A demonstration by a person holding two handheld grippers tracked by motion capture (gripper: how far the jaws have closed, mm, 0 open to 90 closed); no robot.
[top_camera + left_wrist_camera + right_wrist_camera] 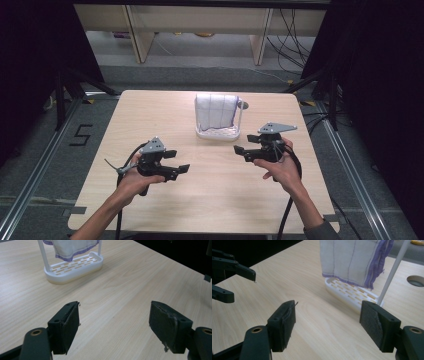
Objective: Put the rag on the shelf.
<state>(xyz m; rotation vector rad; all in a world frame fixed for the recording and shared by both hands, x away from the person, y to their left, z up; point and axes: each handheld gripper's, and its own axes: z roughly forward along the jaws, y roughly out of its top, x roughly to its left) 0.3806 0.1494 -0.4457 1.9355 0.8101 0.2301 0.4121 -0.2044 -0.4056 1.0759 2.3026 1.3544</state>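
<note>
Left gripper [115, 322] fingers apart; cloth [72, 247] top cut off.

My left gripper view cuts the cloth [72, 248] off at the top edge, so I see just its purple hem, and the rack [75, 267] loses its post tops there. My right gripper view crops the cloth's upper part too. Past the table (in the high view) the small floor items are too tiny to tell.

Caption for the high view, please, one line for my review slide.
Two hand-held grippers, left and right, both open, above a wooden table, facing a white rack draped with a cloth.
</note>
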